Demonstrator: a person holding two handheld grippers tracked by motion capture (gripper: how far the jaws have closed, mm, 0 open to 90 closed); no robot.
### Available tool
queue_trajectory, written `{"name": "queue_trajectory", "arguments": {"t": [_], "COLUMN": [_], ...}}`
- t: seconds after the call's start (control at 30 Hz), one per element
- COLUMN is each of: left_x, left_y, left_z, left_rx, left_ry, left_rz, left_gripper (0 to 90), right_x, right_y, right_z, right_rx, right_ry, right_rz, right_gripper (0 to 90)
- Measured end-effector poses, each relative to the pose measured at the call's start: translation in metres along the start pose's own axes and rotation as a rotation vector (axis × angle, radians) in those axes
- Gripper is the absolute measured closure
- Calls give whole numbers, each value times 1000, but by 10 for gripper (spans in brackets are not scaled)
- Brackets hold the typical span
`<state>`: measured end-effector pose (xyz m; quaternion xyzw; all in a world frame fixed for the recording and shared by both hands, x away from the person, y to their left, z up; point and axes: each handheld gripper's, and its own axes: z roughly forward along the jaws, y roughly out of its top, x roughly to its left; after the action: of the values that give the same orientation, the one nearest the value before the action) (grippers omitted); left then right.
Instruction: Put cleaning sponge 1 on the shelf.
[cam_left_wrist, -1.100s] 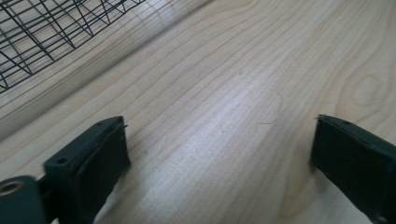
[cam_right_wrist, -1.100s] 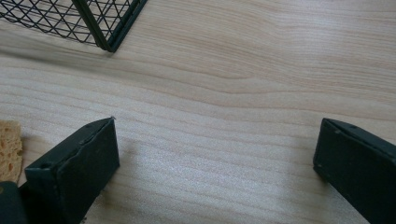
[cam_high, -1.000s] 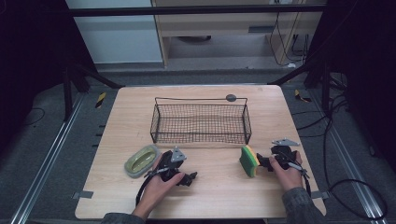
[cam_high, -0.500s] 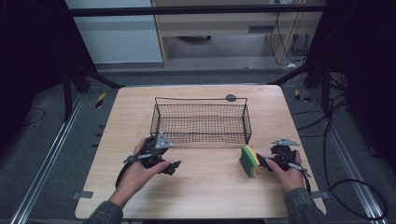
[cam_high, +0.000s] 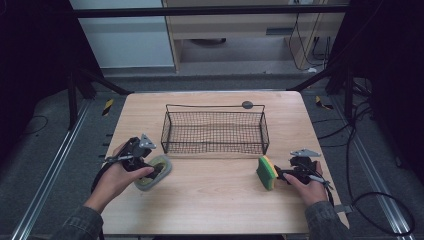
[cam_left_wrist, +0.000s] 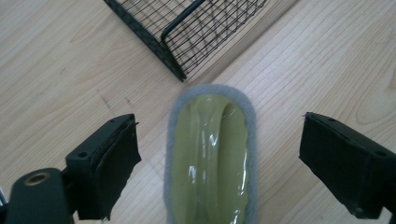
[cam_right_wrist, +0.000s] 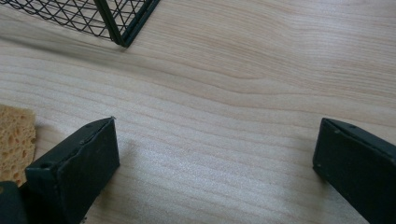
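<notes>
Wire basket (cam_high: 214, 131) on wooden table (cam_high: 220, 200)

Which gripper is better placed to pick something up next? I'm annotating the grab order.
Probably left. The left gripper has its open jaws on either side of the green scrubber, not yet pressing it. The right gripper has bare table between its jaws; the sponge lies beside it.

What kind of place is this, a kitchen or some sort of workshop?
Most likely a lab recording bench, not a kitchen: a bare wooden table inside a dark metal frame, cables trailing over the floor, and a person working hand-held grippers beside a wire basket.
</notes>
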<state>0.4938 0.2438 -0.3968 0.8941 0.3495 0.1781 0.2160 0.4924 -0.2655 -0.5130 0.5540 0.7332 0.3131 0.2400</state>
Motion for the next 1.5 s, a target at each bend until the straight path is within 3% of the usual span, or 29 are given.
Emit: {"name": "queue_trajectory", "arguments": {"t": [0.17, 0.27, 0.3, 0.43, 0.5, 0.63, 1.17, 1.5], "left_x": [11, 15, 18, 23, 25, 25, 21, 19], "left_y": [0, -1, -3, -6, -7, -7, 14, 17], "left_z": [-7, -6, -2, 5, 10, 19, 44, 52], "left_rx": [63, 95, 121, 149, 187, 243, 301, 304], "left_ry": [1, -10, -26, -41, -78, -92, -131, -120], "left_rz": [20, 11, -3, -17, -24, 4, 54, 57], "left_gripper": [183, 199, 210, 269, 291, 322, 510, 560], "right_x": [1, 1, 0, 0, 0, 2, 2, 2], "right_y": [-1, 0, 0, 0, 0, -1, -1, -1], "right_z": [-1, -1, -1, -1, -1, -2, -1, -1], "right_rx": [5, 7, 6, 2, 3, 1, 2, 2], "right_ry": [7, 14, 19, 21, 21, 22, 27, 34], "right_rz": [-5, 0, -8, -8, -6, -7, -16, -18], "right_gripper": [5, 5, 5, 5, 5, 5, 5, 5]}}
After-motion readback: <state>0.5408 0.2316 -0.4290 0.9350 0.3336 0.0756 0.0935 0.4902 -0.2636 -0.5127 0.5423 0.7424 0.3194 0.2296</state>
